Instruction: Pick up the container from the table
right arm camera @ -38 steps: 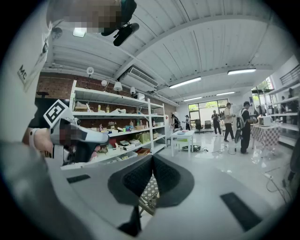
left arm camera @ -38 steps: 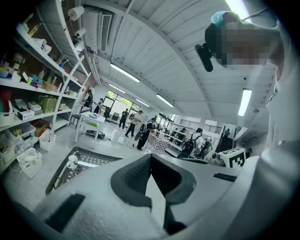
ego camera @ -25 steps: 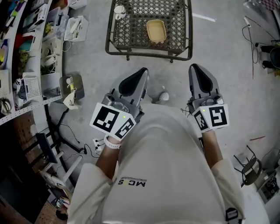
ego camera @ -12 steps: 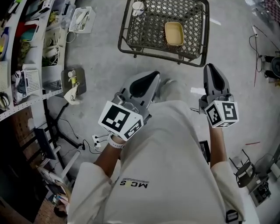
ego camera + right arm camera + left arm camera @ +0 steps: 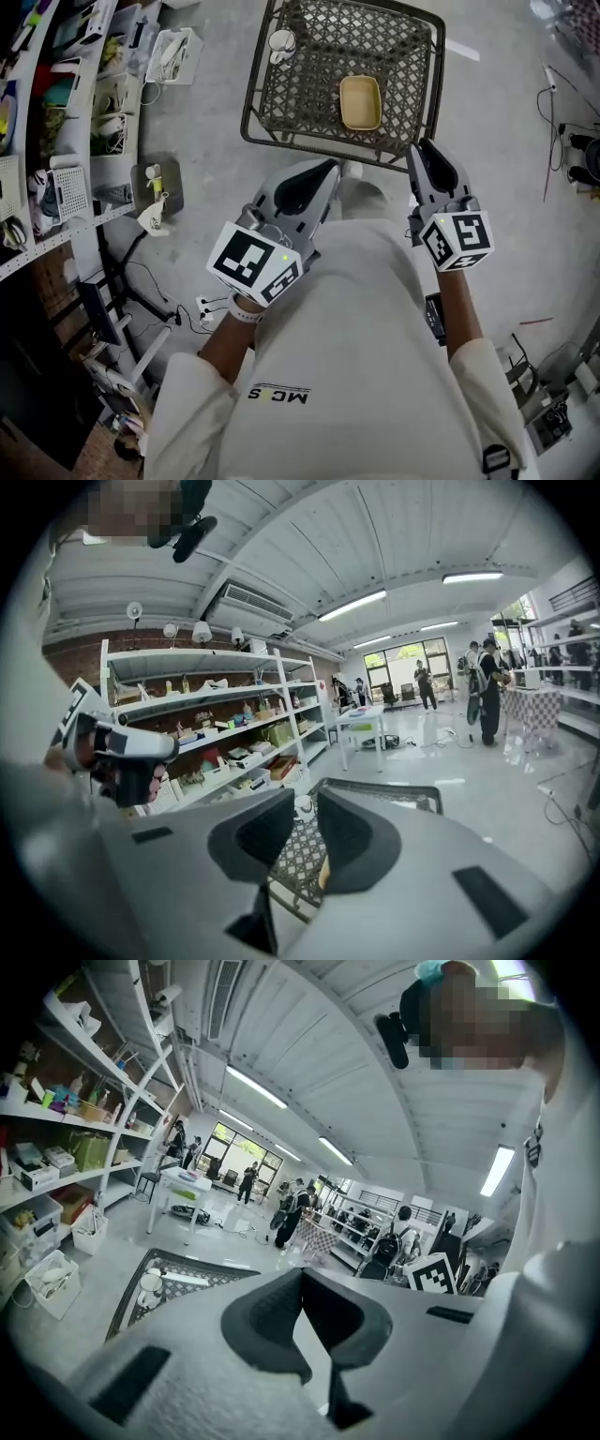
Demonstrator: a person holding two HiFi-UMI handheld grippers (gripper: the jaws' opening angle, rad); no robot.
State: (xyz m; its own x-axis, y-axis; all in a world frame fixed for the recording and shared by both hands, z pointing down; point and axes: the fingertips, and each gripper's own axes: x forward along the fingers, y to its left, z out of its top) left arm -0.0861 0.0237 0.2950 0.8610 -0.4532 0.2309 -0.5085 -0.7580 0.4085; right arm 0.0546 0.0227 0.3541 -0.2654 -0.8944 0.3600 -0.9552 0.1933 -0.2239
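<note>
Head view: tan container [image 5: 360,102], open side up, on the lattice-top desk [image 5: 272,112], well apart from a white cup [image 5: 281,40] at a far corner; left tool [image 5: 322,172] and right tool [image 5: 424,150] held near the desk's near rim. Left gripper view: left tool [image 5: 301,1277] clenched tip to tip, nothing in it. Right gripper view: right tool [image 5: 307,803] opening, jaws apart, only desk lattice [image 5: 298,850] in the gap, container [image 5: 323,874] a sliver beside one jaw.
</note>
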